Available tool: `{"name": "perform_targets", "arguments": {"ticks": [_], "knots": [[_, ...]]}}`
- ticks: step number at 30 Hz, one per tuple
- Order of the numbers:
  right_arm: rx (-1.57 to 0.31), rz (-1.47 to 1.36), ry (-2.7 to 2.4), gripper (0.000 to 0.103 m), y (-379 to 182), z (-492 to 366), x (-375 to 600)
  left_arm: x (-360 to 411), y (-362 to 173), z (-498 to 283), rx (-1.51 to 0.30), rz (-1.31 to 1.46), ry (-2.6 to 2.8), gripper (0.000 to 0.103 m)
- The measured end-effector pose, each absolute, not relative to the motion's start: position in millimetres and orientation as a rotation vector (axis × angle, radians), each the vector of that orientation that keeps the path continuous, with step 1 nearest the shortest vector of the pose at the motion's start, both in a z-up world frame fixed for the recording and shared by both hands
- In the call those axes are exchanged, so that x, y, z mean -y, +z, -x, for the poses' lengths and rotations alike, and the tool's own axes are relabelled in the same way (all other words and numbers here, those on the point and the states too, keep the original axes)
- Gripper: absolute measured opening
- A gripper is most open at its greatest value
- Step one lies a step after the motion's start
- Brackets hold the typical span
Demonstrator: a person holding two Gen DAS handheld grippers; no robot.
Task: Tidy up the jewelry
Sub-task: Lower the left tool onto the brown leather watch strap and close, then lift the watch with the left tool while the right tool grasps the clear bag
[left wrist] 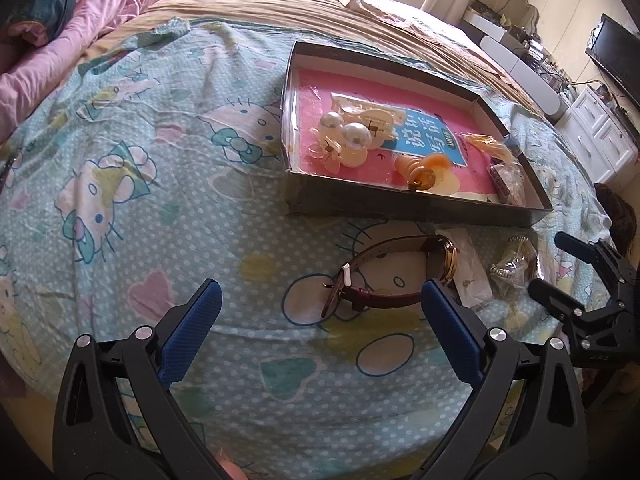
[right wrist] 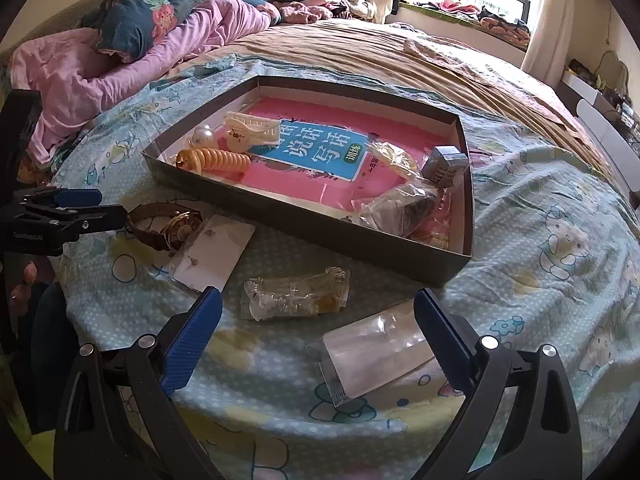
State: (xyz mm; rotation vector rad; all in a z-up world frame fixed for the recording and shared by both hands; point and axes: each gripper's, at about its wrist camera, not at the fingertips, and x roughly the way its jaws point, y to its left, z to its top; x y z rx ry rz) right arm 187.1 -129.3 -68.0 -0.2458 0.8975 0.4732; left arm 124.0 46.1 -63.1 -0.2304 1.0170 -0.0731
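Note:
A dark shallow box (left wrist: 400, 204) (right wrist: 304, 236) lies on the bed with a pink book inside, pearl pieces (left wrist: 352, 136), an orange spiral tie (right wrist: 218, 160) and bagged items. A brown-strap watch (left wrist: 384, 276) (right wrist: 168, 226) lies in front of the box. My left gripper (left wrist: 322, 300) is open, just before the watch. My right gripper (right wrist: 316, 312) is open above a clear bag of jewelry (right wrist: 296, 292) and a flat clear pouch (right wrist: 376, 350). A white earring card (right wrist: 214, 252) lies beside the watch. The right gripper (left wrist: 560, 264) shows at the left view's right edge.
The bed has a Hello Kitty sheet (left wrist: 140, 184) and a tan blanket (right wrist: 380, 56) behind the box. Pink bedding and pillows (right wrist: 140, 52) lie at the back left. White drawers and a TV (left wrist: 616, 60) stand beyond the bed.

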Motion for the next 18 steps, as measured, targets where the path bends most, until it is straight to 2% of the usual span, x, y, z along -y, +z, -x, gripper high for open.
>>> {"name": "perform_targets", "arguments": {"ticks": [4, 6, 8, 9, 11, 15, 17, 18], "knots": [[-0.909, 0.273, 0.479, 0.096, -75, -191, 123, -45, -66, -128, -1.025, 0.260, -0.088, 0.093], [-0.910, 0.284, 0.482, 0.096, -77, -192, 122, -43, -66, -132, -1.027, 0.263, -0.096, 0.086], [-0.915, 0.289, 0.480, 0.096, -79, -194, 121, -41, -67, -135, -1.032, 0.261, -0.103, 0.071], [-0.916, 0.288, 0.482, 0.096, -80, -195, 121, -40, -68, -137, -1.035, 0.260, -0.106, 0.069], [-0.920, 0.287, 0.483, 0.096, -81, -197, 121, -36, -69, -141, -1.043, 0.249, -0.109, 0.056], [-0.926, 0.291, 0.483, 0.096, -83, -198, 120, -27, -72, -146, -1.061, 0.205, -0.112, 0.051], [-0.931, 0.295, 0.484, 0.096, -84, -200, 119, -22, -72, -148, -1.064, 0.194, -0.122, 0.041], [-0.933, 0.298, 0.484, 0.096, -85, -201, 118, -19, -73, -149, -1.065, 0.184, -0.122, 0.040]]}}
